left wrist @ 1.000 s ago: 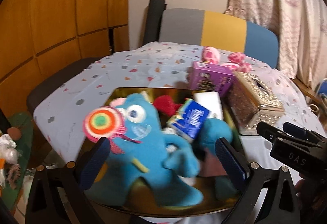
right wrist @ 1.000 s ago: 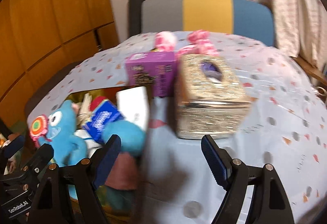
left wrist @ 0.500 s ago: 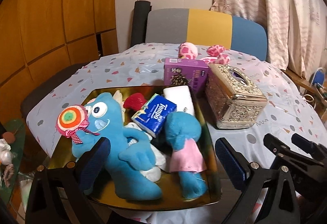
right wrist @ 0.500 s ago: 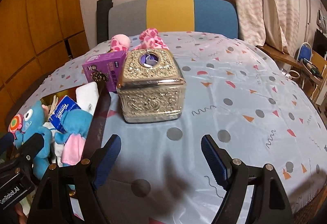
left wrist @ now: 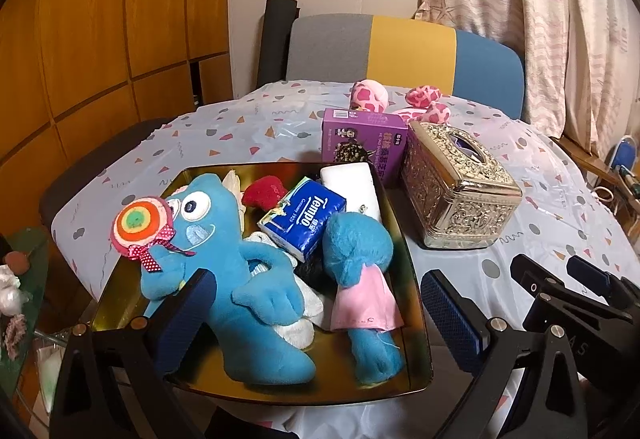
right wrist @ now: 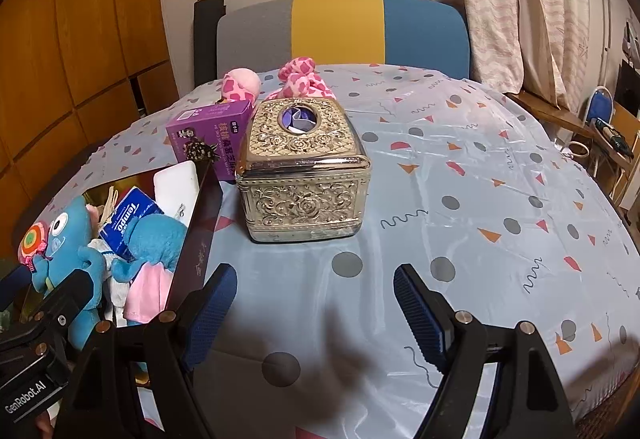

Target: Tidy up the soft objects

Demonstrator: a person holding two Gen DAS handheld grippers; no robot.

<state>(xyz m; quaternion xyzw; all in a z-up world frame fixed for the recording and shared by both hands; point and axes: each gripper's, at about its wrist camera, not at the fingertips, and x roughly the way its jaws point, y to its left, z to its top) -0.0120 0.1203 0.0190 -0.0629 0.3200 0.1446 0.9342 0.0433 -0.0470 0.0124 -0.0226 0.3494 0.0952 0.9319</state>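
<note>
A gold tray point(left wrist: 120, 299) holds a big blue plush point(left wrist: 224, 247) with a rainbow lollipop, a smaller blue plush point(left wrist: 356, 243) in a pink dress, a Tempo tissue pack point(left wrist: 304, 215), a white pack point(left wrist: 352, 187) and a red soft piece point(left wrist: 266, 193). My left gripper point(left wrist: 318, 303) hangs open over the tray's near edge, gripping nothing. A pink spotted plush point(right wrist: 304, 79) lies at the table's far side. To the tray's right, my right gripper point(right wrist: 316, 307) stands open above bare tablecloth, with nothing between its fingers.
An ornate gold tissue box point(right wrist: 304, 175) stands right of the tray, with a purple carton point(right wrist: 208, 131) behind it. A grey, yellow and blue chair back point(right wrist: 340, 31) rises past the table. Wood panels are on the left, curtains on the right.
Both grippers drew back and swung right during the first half second, then held still. The right view left the tray and now faces the gold tissue box. Both stayed open.
</note>
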